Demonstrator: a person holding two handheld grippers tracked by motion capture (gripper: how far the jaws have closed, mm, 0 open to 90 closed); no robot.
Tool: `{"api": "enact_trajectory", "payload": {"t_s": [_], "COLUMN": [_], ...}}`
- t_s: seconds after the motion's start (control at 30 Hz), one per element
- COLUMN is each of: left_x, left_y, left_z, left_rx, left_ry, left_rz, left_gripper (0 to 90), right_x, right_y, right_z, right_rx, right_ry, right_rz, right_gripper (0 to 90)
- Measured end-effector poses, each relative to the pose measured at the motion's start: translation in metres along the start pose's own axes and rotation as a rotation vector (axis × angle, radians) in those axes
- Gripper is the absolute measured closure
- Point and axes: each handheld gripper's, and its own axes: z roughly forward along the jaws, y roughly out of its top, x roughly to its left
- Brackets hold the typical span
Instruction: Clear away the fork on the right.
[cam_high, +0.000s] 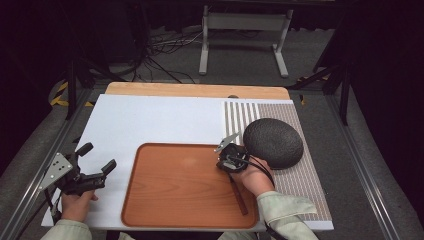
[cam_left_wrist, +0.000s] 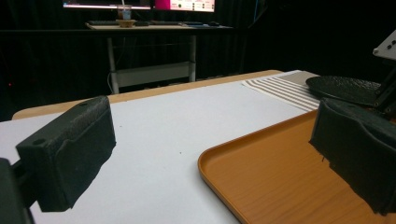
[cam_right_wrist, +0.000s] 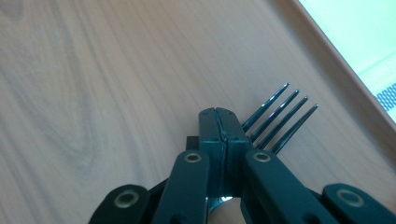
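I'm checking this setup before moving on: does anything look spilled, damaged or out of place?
Nothing stands out. The tray lies flat and clean, the dark round plate sits on the striped mat, and the right gripper is clamped on a fork.

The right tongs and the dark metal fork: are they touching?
Touching. The right gripper view shows the right tongs closed, with the dark metal fork clamped between them.

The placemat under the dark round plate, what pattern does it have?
The placemat has beige and white stripes, clearest in the high view.

Smooth wood-grain tray (cam_high: 175, 190), glossy dark metal fork (cam_right_wrist: 280, 116), rough matt black plate (cam_high: 273, 142), matt white board (cam_high: 145, 120)
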Motion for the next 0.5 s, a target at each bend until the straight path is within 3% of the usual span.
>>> {"api": "enact_trajectory", "payload": {"t_s": [0.5], "left_x": [0.000], "left_y": [0.000], "left_z": [0.000], "left_rx": [0.003], "left_ry": [0.000], "left_rz": [0.001], "left_gripper": [0.8], "right_x": [-0.014], "right_y": [-0.012], "right_z": [-0.007], "right_rx": [0.003], "right_ry": [-0.022], "right_rz": [0.054], "right_gripper": [90.0]}}
